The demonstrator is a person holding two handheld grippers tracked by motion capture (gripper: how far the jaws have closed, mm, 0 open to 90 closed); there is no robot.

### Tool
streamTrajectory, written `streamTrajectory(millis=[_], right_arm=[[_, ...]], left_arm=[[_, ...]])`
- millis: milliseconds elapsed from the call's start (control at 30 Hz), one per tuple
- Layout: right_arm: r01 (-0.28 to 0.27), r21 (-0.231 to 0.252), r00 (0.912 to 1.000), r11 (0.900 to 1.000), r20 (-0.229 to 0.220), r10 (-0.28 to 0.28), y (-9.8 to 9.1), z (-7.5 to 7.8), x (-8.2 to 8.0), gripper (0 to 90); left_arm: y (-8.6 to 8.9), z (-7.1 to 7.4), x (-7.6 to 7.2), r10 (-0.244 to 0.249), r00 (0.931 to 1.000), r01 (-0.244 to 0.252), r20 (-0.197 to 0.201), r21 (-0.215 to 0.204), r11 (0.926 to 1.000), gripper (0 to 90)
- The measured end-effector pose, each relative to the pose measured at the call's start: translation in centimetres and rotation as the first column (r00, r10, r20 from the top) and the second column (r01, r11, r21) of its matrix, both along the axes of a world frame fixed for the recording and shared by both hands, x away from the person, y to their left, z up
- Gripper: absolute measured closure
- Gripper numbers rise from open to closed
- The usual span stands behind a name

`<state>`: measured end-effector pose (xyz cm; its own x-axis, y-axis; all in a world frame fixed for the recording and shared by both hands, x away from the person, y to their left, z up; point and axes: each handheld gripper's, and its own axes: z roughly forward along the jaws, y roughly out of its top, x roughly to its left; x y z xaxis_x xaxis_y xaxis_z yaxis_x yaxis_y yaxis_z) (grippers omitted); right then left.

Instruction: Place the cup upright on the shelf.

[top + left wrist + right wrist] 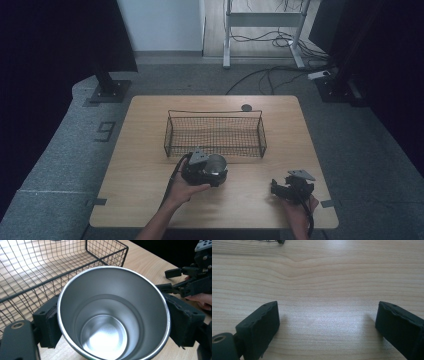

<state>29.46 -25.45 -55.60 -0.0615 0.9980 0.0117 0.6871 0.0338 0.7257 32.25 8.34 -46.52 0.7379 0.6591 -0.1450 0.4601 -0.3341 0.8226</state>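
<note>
A shiny steel cup (217, 164) stands upright on the wooden table (150, 130), just in front of a black wire basket (215, 134). My left gripper (210, 172) is shut on the steel cup (113, 315), one black pad (48, 325) on each side of its wall; the cup is empty inside. My right gripper (280, 187) rests low over bare wood near the table's front right, its jaws wide apart with nothing between them (327, 322). From the left gripper view the right gripper (192, 280) sits beyond the cup.
The wire basket (50, 270) is empty and lies close behind the cup. A small dark round disc (246, 107) lies at the table's far edge. Cables and stand bases sit on the floor beyond the table.
</note>
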Motion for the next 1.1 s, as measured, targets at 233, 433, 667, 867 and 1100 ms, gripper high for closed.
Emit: streamTrajectory(millis=[233, 433, 667, 867, 1100], right_arm=[[0.000, 0.000, 1.0000, 1.0000, 0.000, 0.000, 0.0, 0.0, 0.0, 5.3], [0.000, 0.000, 1.0000, 1.0000, 0.000, 0.000, 0.0, 0.0, 0.0, 5.4], [0.000, 0.000, 1.0000, 1.0000, 0.000, 0.000, 0.0, 0.0, 0.0, 5.4], [0.001, 0.000, 1.0000, 1.0000, 0.000, -0.001, 0.0, 0.0, 0.0, 5.4], [0.001, 0.001, 1.0000, 1.0000, 0.000, -0.001, 0.0, 0.0, 0.0, 5.4]], left_arm=[[0.7, 0.8, 0.4, 0.003, 1.0000, -0.003, -0.008, -0.020, 0.9998, 14.7], [1.0, 1.6, 0.7, 0.009, 0.9999, -0.009, -0.006, -0.032, 0.9995, 14.8], [1.1, 2.2, 1.1, 0.010, 1.0000, -0.010, 0.001, -0.026, 0.9996, 14.8], [1.5, 2.5, 1.3, 0.015, 0.9999, -0.015, -0.001, -0.036, 0.9993, 14.8], [1.9, 2.9, 1.7, 0.028, 0.9996, -0.028, -0.002, -0.049, 0.9984, 14.8]])
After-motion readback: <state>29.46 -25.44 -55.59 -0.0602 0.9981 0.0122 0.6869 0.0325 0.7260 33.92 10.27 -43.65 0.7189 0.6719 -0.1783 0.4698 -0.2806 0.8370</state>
